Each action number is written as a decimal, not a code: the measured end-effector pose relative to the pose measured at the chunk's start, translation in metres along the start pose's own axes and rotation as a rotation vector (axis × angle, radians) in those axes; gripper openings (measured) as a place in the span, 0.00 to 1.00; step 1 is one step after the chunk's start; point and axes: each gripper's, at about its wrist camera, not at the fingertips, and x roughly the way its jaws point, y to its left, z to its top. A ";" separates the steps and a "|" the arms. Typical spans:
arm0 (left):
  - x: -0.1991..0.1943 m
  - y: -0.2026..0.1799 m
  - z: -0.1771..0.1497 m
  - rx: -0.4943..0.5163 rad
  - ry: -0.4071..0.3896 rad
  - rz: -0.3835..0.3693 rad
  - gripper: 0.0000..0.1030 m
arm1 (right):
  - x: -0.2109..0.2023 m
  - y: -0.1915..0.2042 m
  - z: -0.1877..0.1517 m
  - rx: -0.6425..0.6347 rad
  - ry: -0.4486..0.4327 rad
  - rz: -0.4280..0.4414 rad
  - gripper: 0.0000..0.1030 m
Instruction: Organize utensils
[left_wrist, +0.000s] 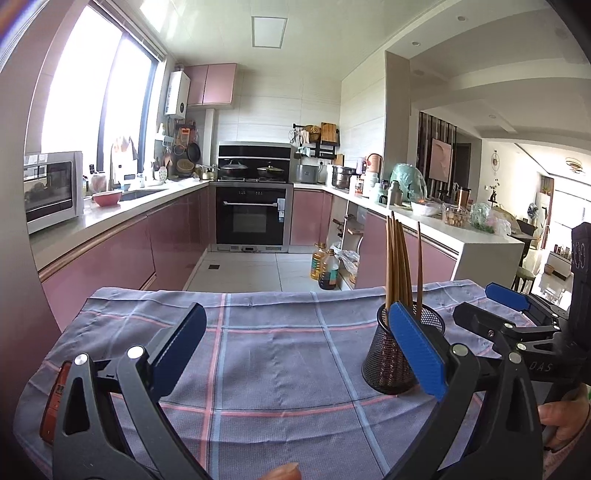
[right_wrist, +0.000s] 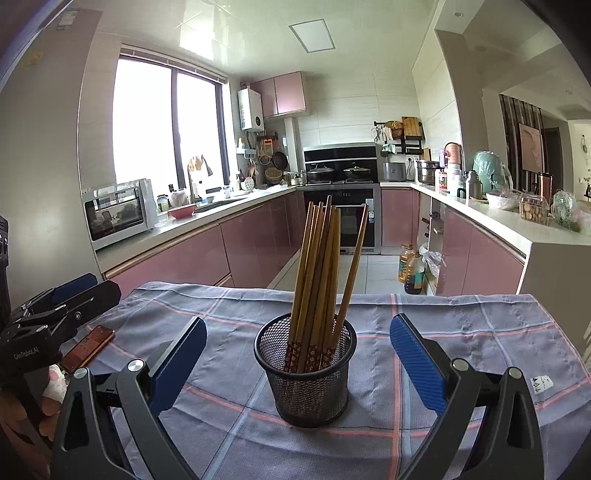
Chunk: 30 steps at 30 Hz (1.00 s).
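**Desk:** As the two cameras look down the kitchen, what do I caption here?

**Operator:** I see a black mesh holder (right_wrist: 306, 373) standing upright on a checked cloth (right_wrist: 461, 332), with a bundle of wooden chopsticks (right_wrist: 321, 273) standing in it, patterned ends down, leaning against the rim. One stick leans off to the right, apart from the rest.

**Desk:** And your right gripper (right_wrist: 298, 360)?

**Operator:** Its jaws stand wide apart with nothing clamped. The holder sits between the two blue pads (right_wrist: 417, 365) and just ahead of them, touching neither.

**Desk:** The left gripper (left_wrist: 297, 349)?

**Operator:** Also spread wide and holding nothing. Only bare cloth lies between its fingers. From its camera the holder (left_wrist: 384, 365) shows behind the right-hand blue pad, so that gripper sits to the left of the holder. A thumb (left_wrist: 557, 410) shows at the right edge, on the handle of the other gripper.

**Desk:** Anything else on the cloth?

**Operator:** A flat reddish-brown object (right_wrist: 88, 347) lies near the left edge, just beside the left gripper's black body (right_wrist: 55, 314) as seen from the right camera. I cannot tell what it is.

**Desk:** Background?

**Operator:** Pink cabinets (right_wrist: 177, 258), a built-in oven (right_wrist: 343, 221) at the far end, and oil bottles (right_wrist: 410, 269) on the floor.
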 end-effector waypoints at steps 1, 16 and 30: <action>-0.004 0.001 -0.001 0.003 -0.011 0.007 0.95 | -0.002 0.001 0.000 0.000 -0.009 -0.002 0.93; -0.034 -0.002 -0.005 0.010 -0.071 0.055 0.95 | -0.027 0.016 -0.006 -0.032 -0.104 -0.045 0.93; -0.043 -0.008 -0.005 0.023 -0.100 0.062 0.95 | -0.034 0.015 -0.009 -0.028 -0.124 -0.055 0.93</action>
